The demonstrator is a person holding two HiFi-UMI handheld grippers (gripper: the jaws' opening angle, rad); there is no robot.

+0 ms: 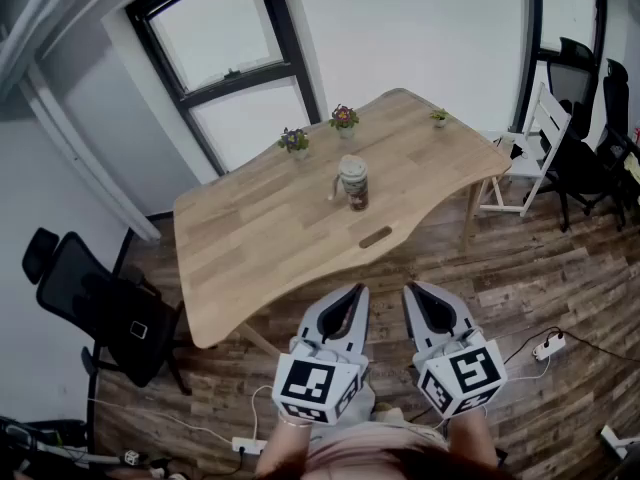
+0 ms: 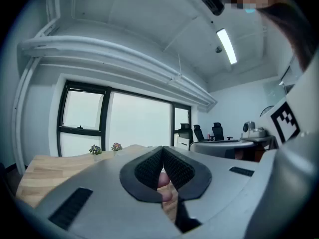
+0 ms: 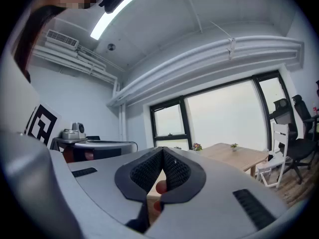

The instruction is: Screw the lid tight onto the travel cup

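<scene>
Grey left gripper (image 1: 356, 293), grey right gripper (image 1: 412, 291): fingers pressed together, nothing held. Clear travel cup (image 1: 356, 192), pale lid (image 1: 352, 166) on top: upright on light wooden table (image 1: 260, 230), well beyond both fingertips.

Travel cup (image 1: 353, 183) small and distant on the counter (image 1: 260, 238) in the head view; fit of the lid (image 1: 352, 166) impossible to judge. Dark slot-like mark (image 1: 376, 237) near the counter's front edge, too small to name. Forearms (image 1: 288, 448) behind the left hand-held gripper (image 1: 358, 290) and right hand-held gripper (image 1: 411, 289) cut off by the bottom edge. In both gripper views, most of the counter covered by grey gripper bodies; pinkish blur (image 2: 163, 180) behind the closed jaws, unidentifiable. Black chairs (image 1: 590, 118) clipped at the right edge.
</scene>
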